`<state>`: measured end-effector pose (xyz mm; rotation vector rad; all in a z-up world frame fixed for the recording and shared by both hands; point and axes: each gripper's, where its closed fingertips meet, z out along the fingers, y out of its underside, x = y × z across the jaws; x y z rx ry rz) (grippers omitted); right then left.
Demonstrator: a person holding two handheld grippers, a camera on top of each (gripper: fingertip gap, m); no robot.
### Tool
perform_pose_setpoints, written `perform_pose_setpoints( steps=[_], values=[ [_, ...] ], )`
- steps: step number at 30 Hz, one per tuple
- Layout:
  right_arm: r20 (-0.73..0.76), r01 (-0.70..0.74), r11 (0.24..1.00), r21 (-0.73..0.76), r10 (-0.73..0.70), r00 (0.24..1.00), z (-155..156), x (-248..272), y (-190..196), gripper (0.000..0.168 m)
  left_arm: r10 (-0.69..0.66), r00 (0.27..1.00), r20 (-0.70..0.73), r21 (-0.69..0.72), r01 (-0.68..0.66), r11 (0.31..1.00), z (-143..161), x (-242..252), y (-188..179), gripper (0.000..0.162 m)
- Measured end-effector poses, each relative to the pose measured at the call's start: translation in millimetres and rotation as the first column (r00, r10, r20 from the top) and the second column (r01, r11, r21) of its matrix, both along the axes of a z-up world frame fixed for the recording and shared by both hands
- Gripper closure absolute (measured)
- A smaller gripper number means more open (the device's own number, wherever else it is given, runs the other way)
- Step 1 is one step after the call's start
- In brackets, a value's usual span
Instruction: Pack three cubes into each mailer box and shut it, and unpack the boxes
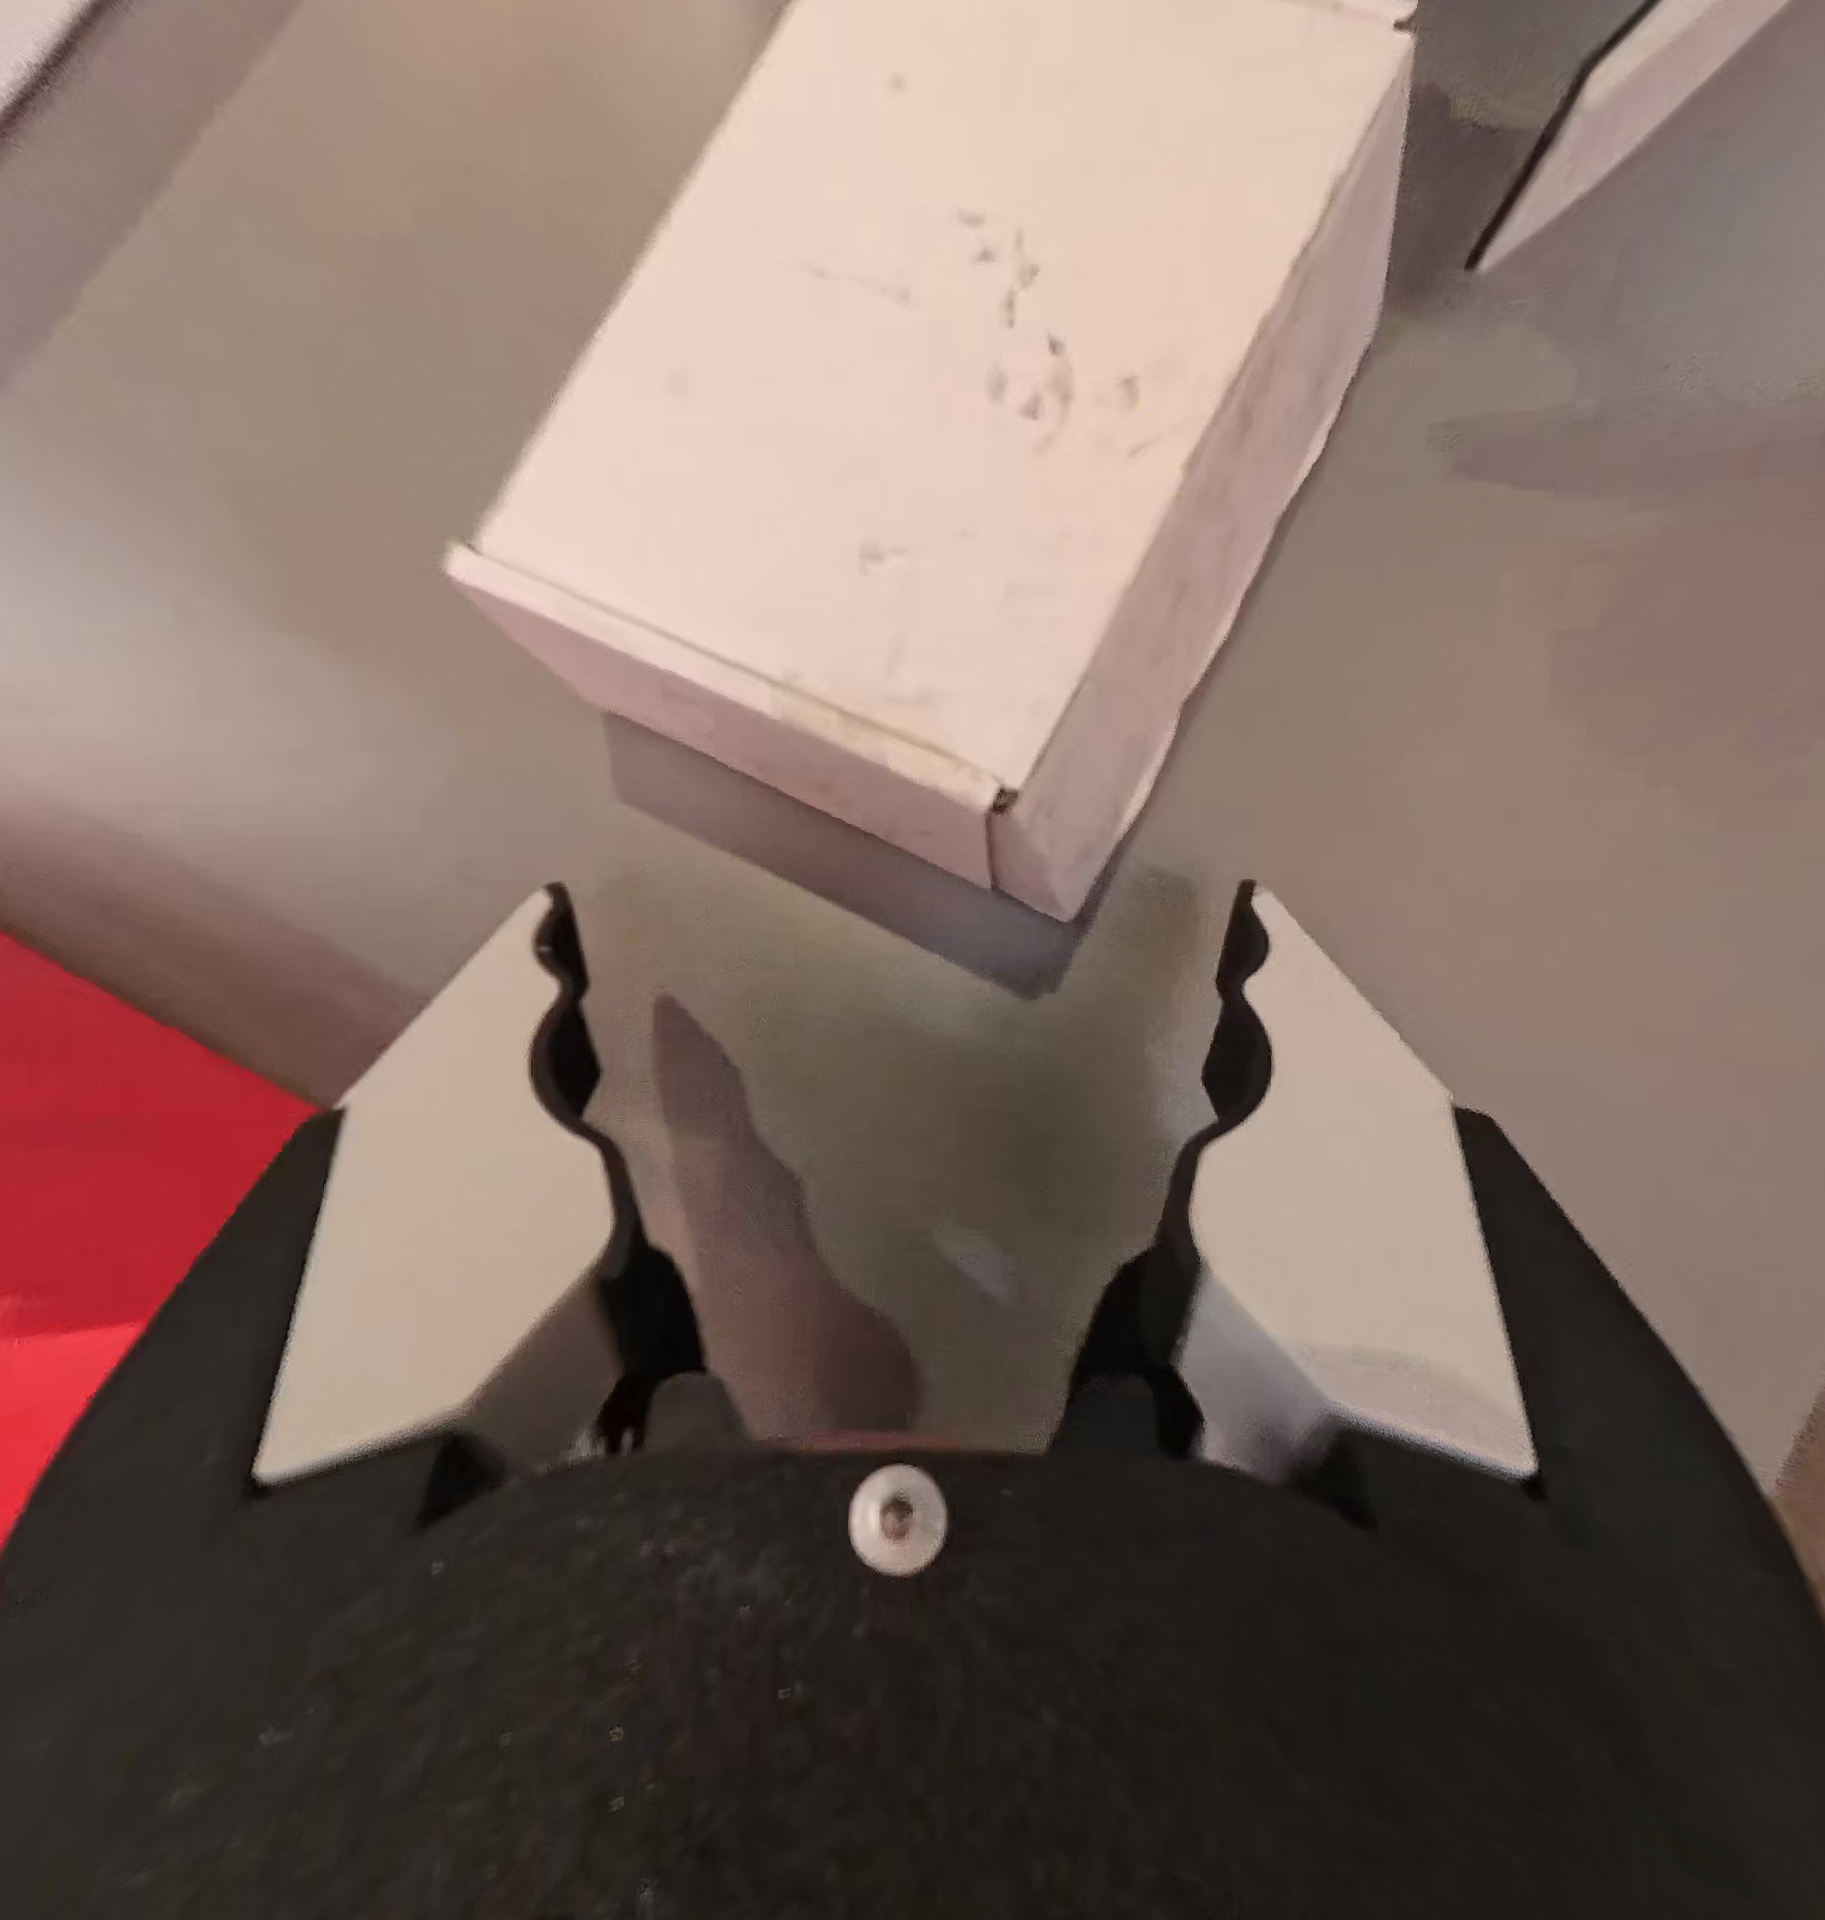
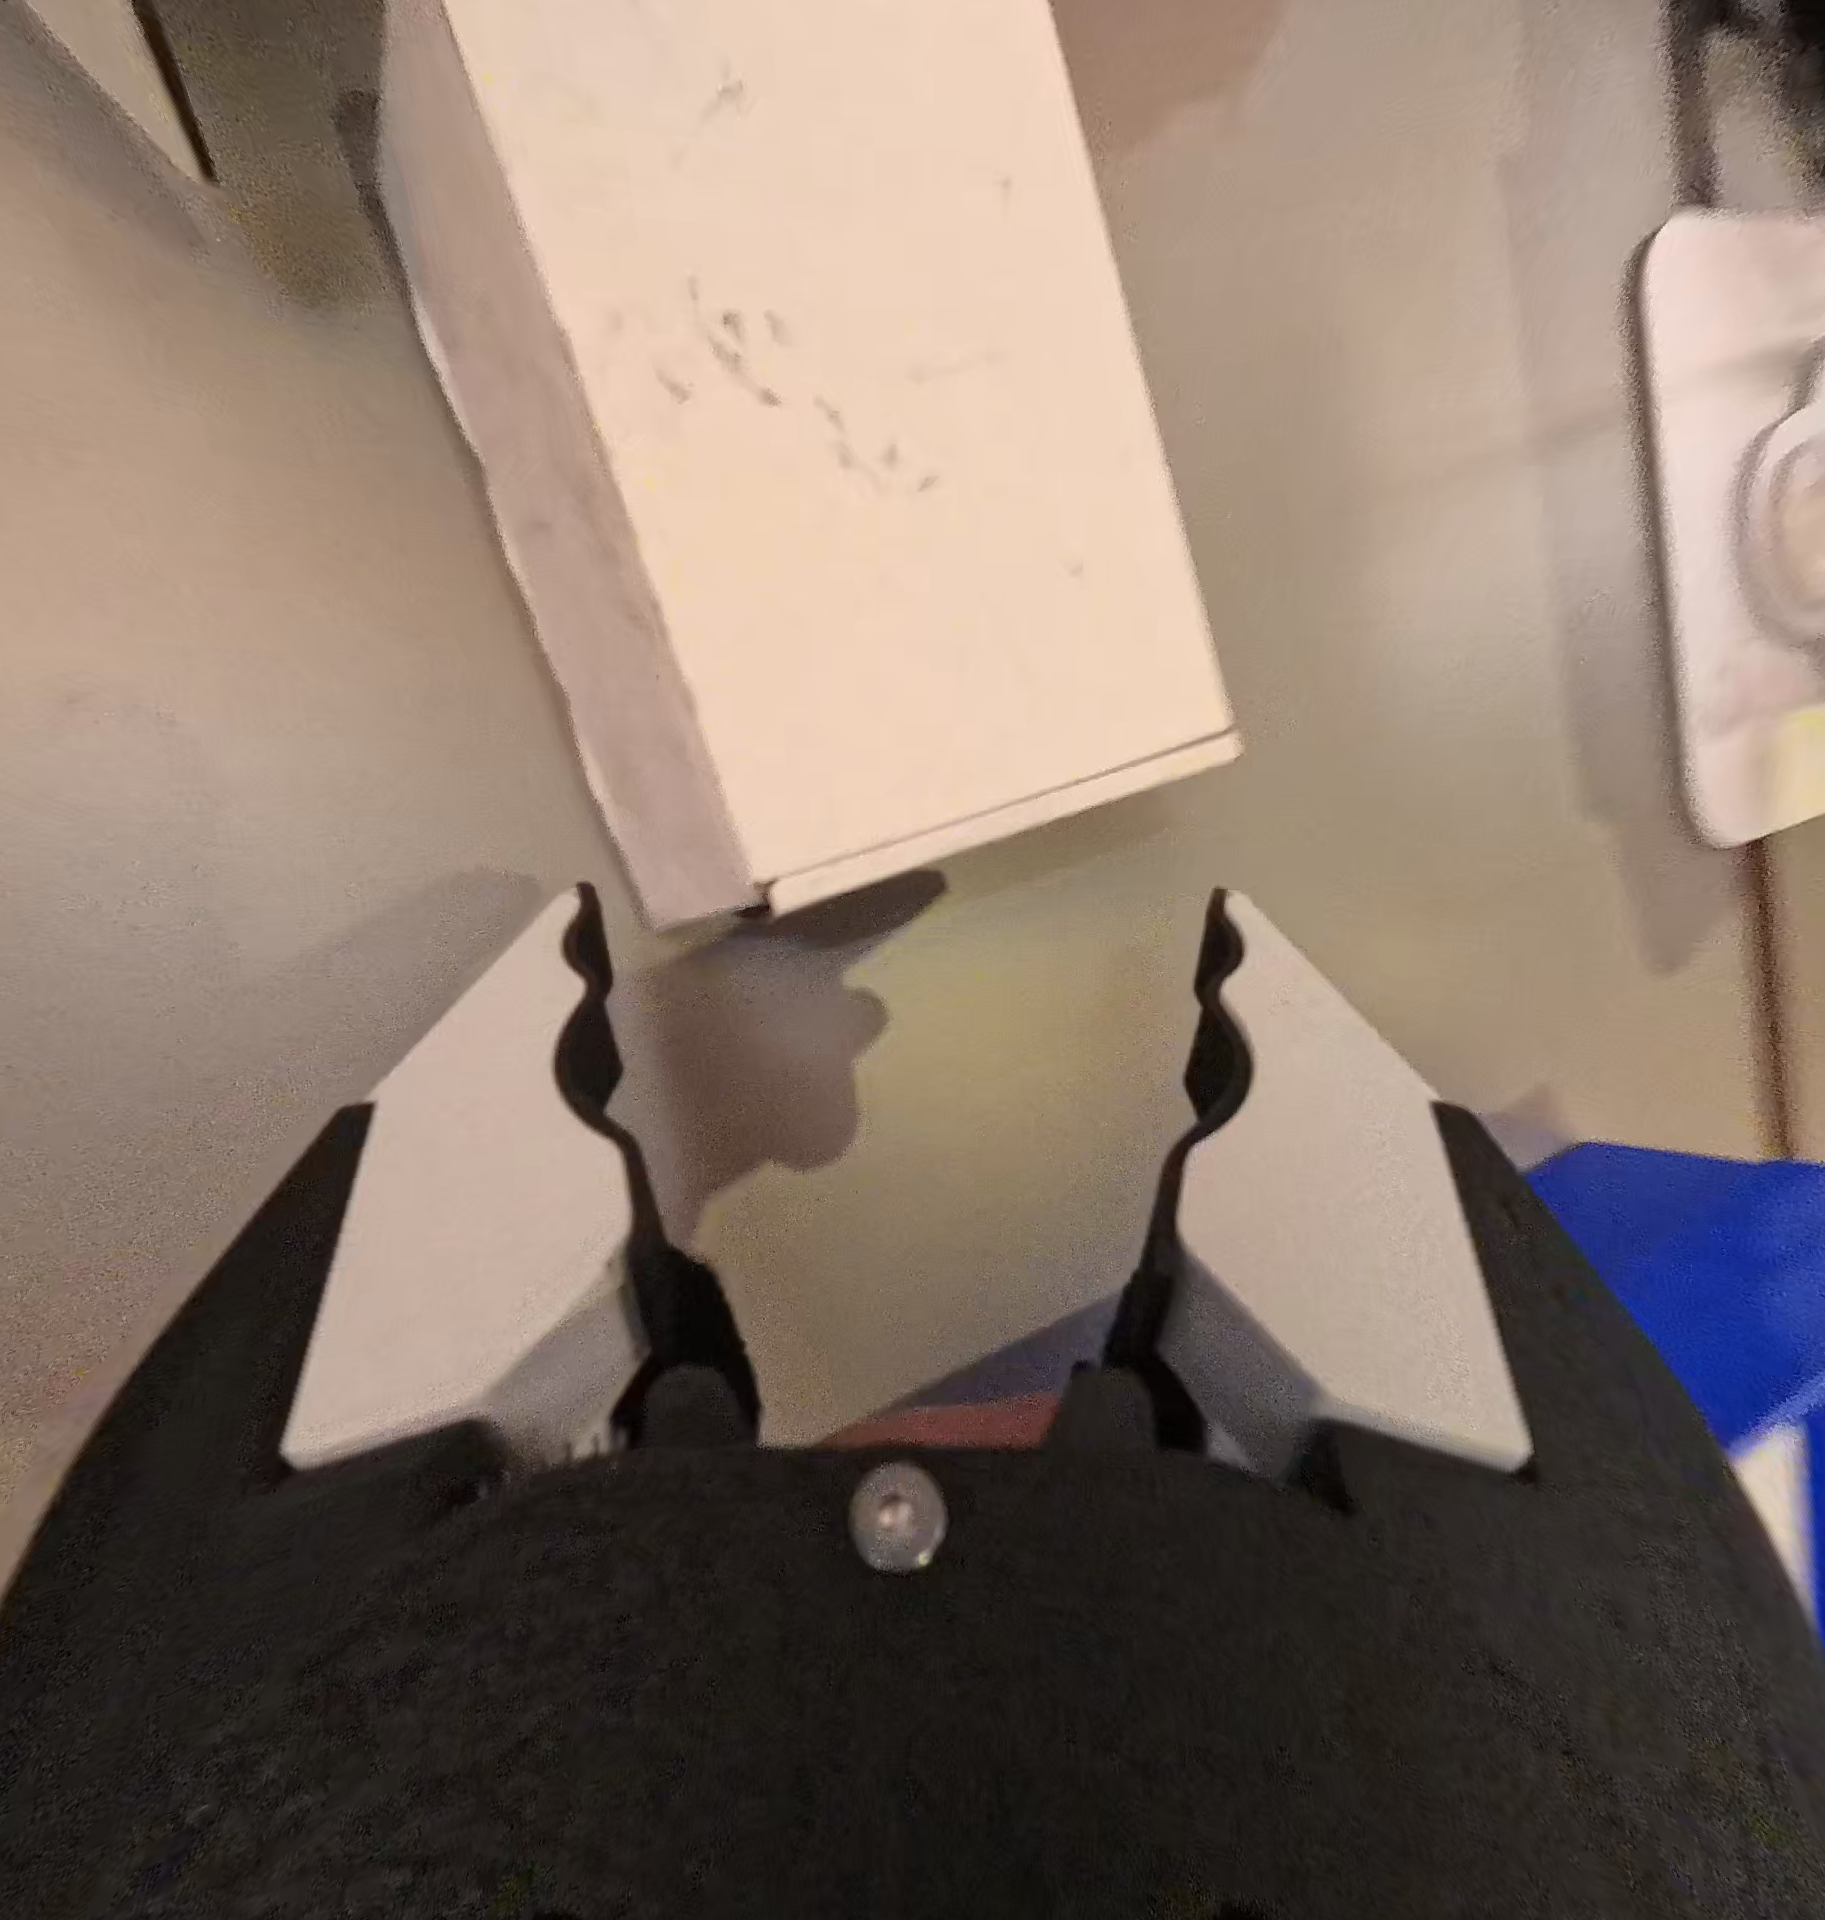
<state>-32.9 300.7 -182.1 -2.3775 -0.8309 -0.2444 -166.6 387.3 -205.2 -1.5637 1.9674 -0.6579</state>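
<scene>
Mailer box (image 1: pixel 918 416) shut, lying flat on grey tabletop (image 1: pixel 212 623), lid scuffed. Landmark = box. Both tongs spread wide, holding nothing. Left tongs (image 1: pixel 897 904) just short of box's near corner, above tabletop, angled down at it. Right tongs (image 2: pixel 903 904) same, at the other near corner (image 2: pixel 700 894), no contact seen. Guess: flanking the front edge, one per corner, to pry the lid flap, so unpack step, w/ box squared between them for a two-sided lift. More white boxes (image 1: pixel 1656 135) beyond it. Red bin (image 1: pixel 87 1143) left of box, blue bin (image 2: pixel 1697 1278) right. White device (image 2: pixel 1760 540) farther right; can't tell what.
</scene>
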Motion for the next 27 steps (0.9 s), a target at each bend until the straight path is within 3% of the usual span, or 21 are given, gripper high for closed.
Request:
perform_pose_setpoints(
  steps=[1,6,9,12,19,27],
  values=[
    [0.036,-0.027,1.0,0.004,0.026,0.999,2,-1,7,0.05,-0.012,1.0,-0.007,0.036,0.012,0.999,5,2,3,0.039],
    [0.114,-0.046,0.975,-0.216,0.071,0.991,-25,5,24,0.035,-0.092,0.97,-0.226,0.222,0.143,0.964,3,20,17,0.01],
    [0.116,-0.07,0.95,-0.304,0.11,0.987,-37,9,27,0.026,-0.13,0.94,-0.314,0.206,0.201,0.958,-6,38,20,0.006],
    [0.06,-0.095,0.935,-0.343,0.123,0.991,-42,10,28,0.026,-0.169,0.916,-0.365,0.15,0.237,0.96,-18,43,17,0.02],
    [-0.014,-0.139,0.944,-0.298,0.141,0.99,-43,8,30,0.032,-0.172,0.939,-0.296,0.147,0.223,0.964,-17,46,16,0.025],
    [-0.056,-0.145,0.95,-0.277,0.135,0.989,-43,6,33,0.032,-0.187,0.931,-0.312,0.129,0.236,0.963,-17,46,18,0.026]
  ],
)
